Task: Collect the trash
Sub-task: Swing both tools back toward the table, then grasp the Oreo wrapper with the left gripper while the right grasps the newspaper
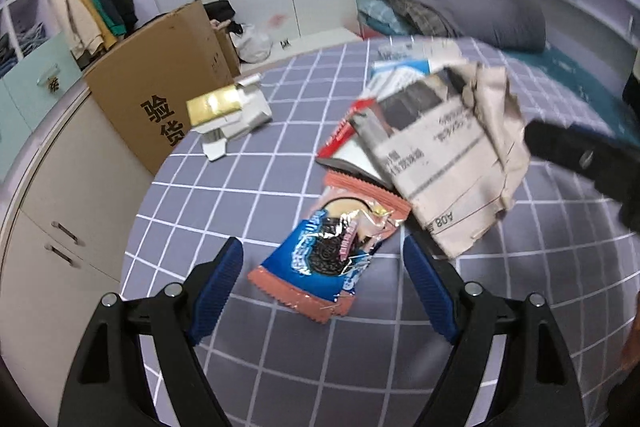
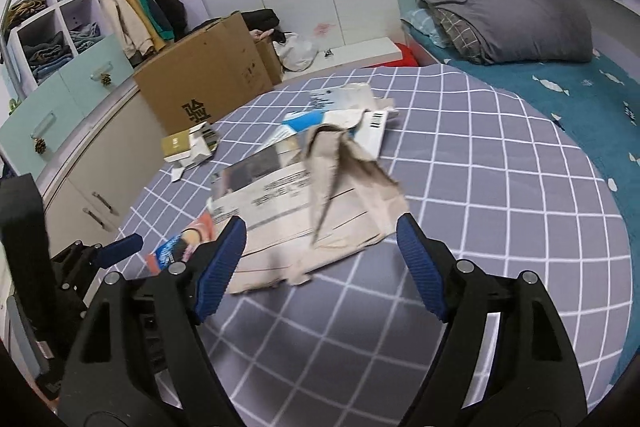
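The trash sits in a loose heap on my checked grey-purple cloth point(image 1: 280, 359). Nearest my left gripper point(image 1: 323, 281) is a crinkly foil cookie wrapper point(image 1: 320, 259), blue with salmon serrated edges, lying flat between the spread blue ribbed fingers point(image 1: 218, 285) and not touched by them. Just behind it a creased newspaper point(image 1: 452, 155) overlaps a glossy red-edged packet point(image 1: 344, 139), and white-and-blue printed sheets point(image 1: 400, 71) lie farther back. Off to the left, apart from the heap, a torn white carton with a gold foil face point(image 1: 224, 111) rests near the cloth's edge.

My right gripper point(image 2: 321, 265) is also spread wide, holding nothing, its tips over the near edge of the newspaper point(image 2: 288, 211), whose crumpled beige fold point(image 2: 344, 163) stands up in the middle. A brown cardboard box point(image 2: 204, 75) stands beyond the cloth, and a grey duvet point(image 2: 508, 15) is bundled on the teal bedsheet point(image 2: 568, 99).
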Tool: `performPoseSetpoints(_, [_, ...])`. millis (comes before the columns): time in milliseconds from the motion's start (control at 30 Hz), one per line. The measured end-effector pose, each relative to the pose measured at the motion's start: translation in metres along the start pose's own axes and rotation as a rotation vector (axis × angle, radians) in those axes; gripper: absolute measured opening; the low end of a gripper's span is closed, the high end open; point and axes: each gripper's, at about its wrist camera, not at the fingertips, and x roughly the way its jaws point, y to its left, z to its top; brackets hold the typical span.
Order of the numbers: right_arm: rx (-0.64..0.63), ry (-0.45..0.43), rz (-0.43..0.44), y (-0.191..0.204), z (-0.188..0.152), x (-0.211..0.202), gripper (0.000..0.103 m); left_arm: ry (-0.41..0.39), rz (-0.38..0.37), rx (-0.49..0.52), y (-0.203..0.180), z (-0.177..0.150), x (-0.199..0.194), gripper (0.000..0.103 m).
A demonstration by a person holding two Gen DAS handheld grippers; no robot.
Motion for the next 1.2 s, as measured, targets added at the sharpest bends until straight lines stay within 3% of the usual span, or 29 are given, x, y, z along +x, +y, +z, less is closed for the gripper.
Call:
performPoseSetpoints(67, [0.002,0.002,-0.004,-0.005,0.002,0.002,0.077,0.020,0.011,-0.009,0.001,0.000,0.005,0.076])
performPoseSetpoints(100, [0.003,0.002,-0.008,-0.008,0.003,0.003,0.078,0.026,0.009,-0.017,0.003,0.000,0.008,0.063])
performPoseSetpoints(167, [0.002,0.007,-0.013,-0.011,0.006,0.006,0.080,0.021,-0.016,-0.043,0.008,0.001,0.008,0.054])
performPoseSetpoints(300, [-0.017,0.011,-0.042,-0.019,0.013,0.014,0.080,0.003,0.005,-0.056,0.015,0.000,0.005,0.046])
performPoseSetpoints(500, [-0.056,0.033,-0.037,-0.019,0.027,0.034,0.082,-0.016,0.042,-0.219,0.040,0.005,0.001,0.042])
performPoseSetpoints(700, [-0.073,0.052,-0.012,-0.012,0.041,0.053,0.082,-0.057,0.055,-0.282,0.048,0.007,-0.011,0.041])
performPoseSetpoints(733, [-0.080,0.054,-0.019,-0.010,0.042,0.056,0.080,-0.058,0.051,-0.287,0.049,0.007,-0.011,0.041])
performPoseSetpoints(800, [-0.092,0.071,-0.028,-0.008,0.043,0.062,0.043,-0.057,0.031,-0.298,0.051,0.007,-0.013,0.041])
performPoseSetpoints(867, [-0.098,0.080,-0.022,-0.007,0.042,0.064,0.039,-0.066,0.015,-0.312,0.053,0.006,-0.017,0.041])
performPoseSetpoints(900, [-0.112,0.078,-0.028,-0.006,0.041,0.063,0.032,-0.073,0.012,-0.316,0.053,0.005,-0.019,0.041])
performPoseSetpoints(1033, [-0.160,0.020,-0.051,0.003,0.039,0.045,0.020,-0.108,-0.012,-0.337,0.057,0.003,-0.032,0.041])
performPoseSetpoints(1200, [-0.188,-0.054,-0.025,0.021,0.043,0.011,0.018,-0.156,-0.033,-0.380,0.069,-0.002,-0.052,0.040])
